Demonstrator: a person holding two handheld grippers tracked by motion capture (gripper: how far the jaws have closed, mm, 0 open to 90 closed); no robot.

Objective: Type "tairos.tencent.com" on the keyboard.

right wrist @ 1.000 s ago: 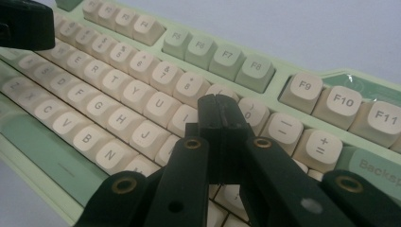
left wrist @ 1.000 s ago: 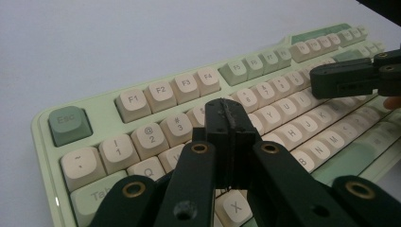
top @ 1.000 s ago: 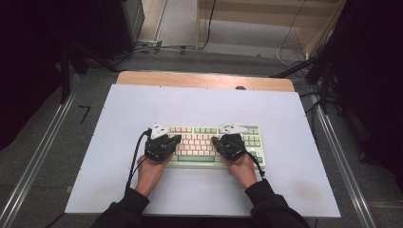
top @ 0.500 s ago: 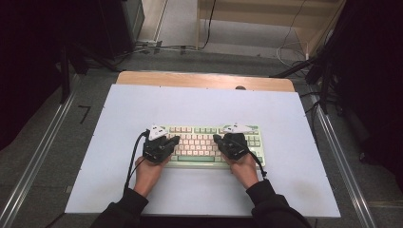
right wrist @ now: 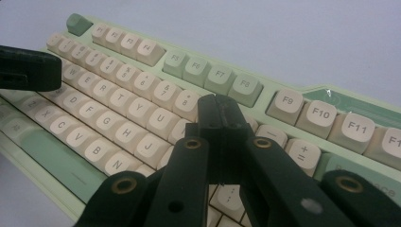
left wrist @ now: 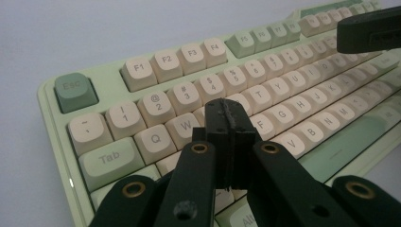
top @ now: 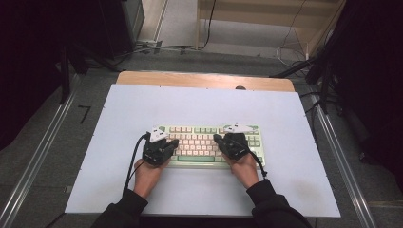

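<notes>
Nothing has shifted since the earlier frames: both hands hold still. Left gripper and right gripper, jaws closed and empty, poise over the keyboard mid-table, seemingly typing; next, one tip must dip onto a single key.

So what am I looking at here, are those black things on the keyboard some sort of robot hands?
No robot: a person holds a hand-held two-jaw tool in each hand. The high view looks down from above on the white table, where a green and cream keyboard lies. The left gripper and right gripper point at its keys. The other two pictures come from cameras riding on those grippers, looking along their black jaws. Both pairs of jaws are shut, tips together over the letter keys, and hold nothing.
</notes>
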